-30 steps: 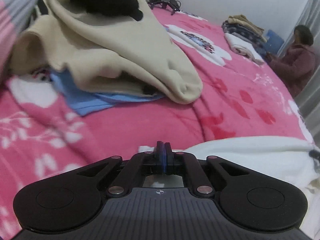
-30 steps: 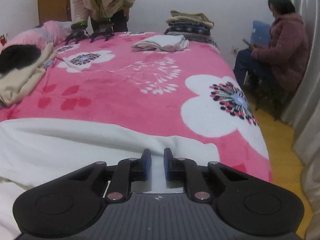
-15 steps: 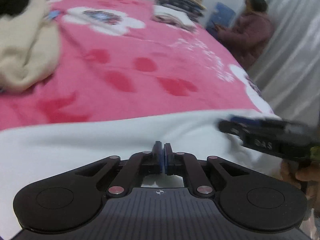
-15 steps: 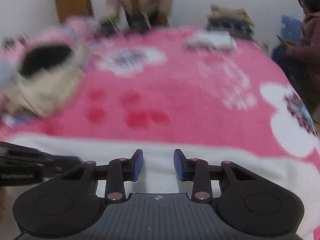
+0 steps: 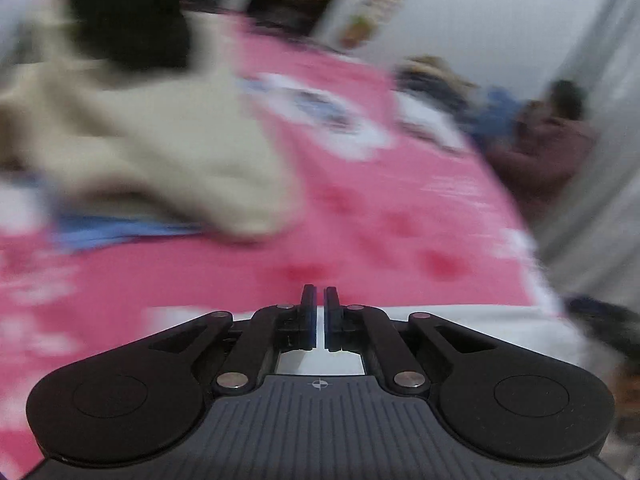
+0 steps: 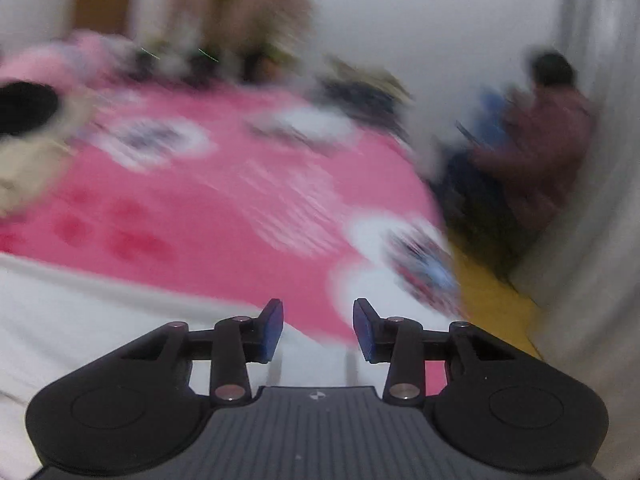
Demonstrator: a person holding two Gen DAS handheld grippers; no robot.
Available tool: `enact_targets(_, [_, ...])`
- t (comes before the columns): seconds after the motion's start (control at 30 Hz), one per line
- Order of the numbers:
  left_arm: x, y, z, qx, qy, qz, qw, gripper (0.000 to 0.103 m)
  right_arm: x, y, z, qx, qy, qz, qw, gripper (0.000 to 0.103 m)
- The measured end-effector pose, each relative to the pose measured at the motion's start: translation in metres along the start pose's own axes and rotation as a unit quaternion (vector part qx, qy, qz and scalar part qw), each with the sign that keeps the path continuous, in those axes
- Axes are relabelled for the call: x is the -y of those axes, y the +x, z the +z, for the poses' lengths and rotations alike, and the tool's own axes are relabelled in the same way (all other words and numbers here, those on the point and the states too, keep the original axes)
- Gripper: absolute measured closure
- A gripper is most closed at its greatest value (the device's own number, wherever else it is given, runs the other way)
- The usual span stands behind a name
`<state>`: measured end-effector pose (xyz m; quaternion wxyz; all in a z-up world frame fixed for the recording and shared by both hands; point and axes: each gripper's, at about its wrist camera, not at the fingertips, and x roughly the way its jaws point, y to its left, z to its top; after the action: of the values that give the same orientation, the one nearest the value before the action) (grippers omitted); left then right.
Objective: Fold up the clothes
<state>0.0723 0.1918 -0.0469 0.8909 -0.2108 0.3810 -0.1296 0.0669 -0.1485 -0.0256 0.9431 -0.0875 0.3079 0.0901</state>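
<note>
Currently we judge a fold released: the right gripper (image 6: 318, 330) is spreading, empty, over the white garment (image 6: 100, 320); the left gripper (image 5: 319, 318) looks pressed together, its hold unclear. Next: regrasp an edge.

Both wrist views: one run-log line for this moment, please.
left gripper: shut, nothing visibly held | right gripper: opening, nothing between pads | white garment: on pink blanket | frames blurred

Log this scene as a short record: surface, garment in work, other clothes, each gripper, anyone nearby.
surface: pink blanket
in work: white cloth, spread at the near edge
pile: beige garment, black garment on top, blue garment beneath
left gripper: shut; grip on cloth unclear
right gripper: jaws opening, nothing gripped
nearby: seated person, right of bed
image: blurred
</note>
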Motion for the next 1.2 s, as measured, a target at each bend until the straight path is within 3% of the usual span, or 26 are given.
enact_targets(0.07, [0.03, 0.037, -0.004, -0.036, -0.005, -0.036, 0.9987, 0.1, -0.029, 0.02, 0.009, -0.018, 0.013, 0.06, 0.998, 0.062])
enact_targets(0.1, [0.039, 0.056, -0.009, -0.058, 0.002, -0.035, 0.9977, 0.1, -0.044, 0.035, 0.009, -0.033, 0.012, 0.078, 0.996, 0.062])
enact_targets(0.17, [0.039, 0.085, -0.022, -0.095, 0.019, -0.004, 0.9953, 0.099, -0.064, 0.064, 0.0, -0.069, -0.003, 0.072, 0.995, 0.062])
enact_targets(0.2, [0.027, 0.088, -0.027, -0.095, 0.012, -0.007, 0.9954, 0.099, -0.065, 0.076, -0.009, -0.084, -0.003, 0.06, 0.995, 0.062])
enact_targets(0.27, [-0.003, 0.079, -0.027, -0.084, -0.035, -0.024, 0.9956, 0.099, -0.054, 0.073, -0.022, -0.063, -0.002, 0.053, 0.997, 0.062])
enact_targets(0.37, [-0.044, 0.051, -0.022, -0.059, -0.07, 0.007, 0.9958, 0.099, -0.043, 0.06, -0.03, -0.055, -0.064, -0.026, 0.996, 0.056])
enact_targets(0.43, [-0.07, 0.03, -0.019, -0.042, -0.087, 0.035, 0.9947, 0.098, -0.019, 0.061, -0.034, -0.065, -0.036, -0.026, 0.997, 0.056])
enact_targets(0.5, [-0.086, 0.012, -0.017, -0.029, -0.126, 0.069, 0.9892, 0.099, -0.002, 0.06, -0.036, -0.071, -0.008, -0.029, 0.997, 0.056])
enact_targets(0.6, [-0.087, -0.014, -0.014, 0.009, -0.203, 0.13, 0.9704, 0.102, -0.002, 0.058, -0.039, -0.072, -0.025, -0.046, 0.996, 0.056])
enact_targets(0.63, [-0.078, -0.019, -0.013, 0.018, -0.196, 0.13, 0.9718, 0.101, -0.005, 0.057, -0.04, -0.072, -0.033, -0.05, 0.996, 0.055])
enact_targets(0.73, [-0.032, -0.018, -0.015, 0.042, -0.1, 0.097, 0.9894, 0.099, -0.01, 0.062, -0.036, -0.075, -0.04, -0.062, 0.994, 0.055])
enact_targets(0.87, [0.027, 0.012, -0.025, 0.002, -0.015, 0.028, 0.9995, 0.087, -0.012, 0.062, -0.037, -0.073, -0.052, -0.064, 0.994, 0.055])
enact_targets(0.93, [0.042, 0.036, -0.032, -0.041, -0.008, 0.002, 0.9991, 0.087, -0.01, 0.062, -0.036, -0.075, -0.048, -0.062, 0.994, 0.055])
enact_targets(1.0, [0.043, 0.063, -0.041, -0.082, -0.02, -0.001, 0.9964, 0.087, -0.008, 0.062, -0.036, -0.073, -0.042, -0.059, 0.995, 0.055])
enact_targets(1.1, [0.026, 0.056, -0.047, -0.077, -0.032, 0.002, 0.9965, 0.097, -0.007, 0.061, -0.038, -0.069, -0.036, -0.058, 0.995, 0.055])
enact_targets(1.2, [-0.008, 0.025, -0.044, -0.069, -0.056, 0.029, 0.9957, 0.099, -0.006, 0.062, -0.039, -0.067, -0.028, -0.058, 0.996, 0.054])
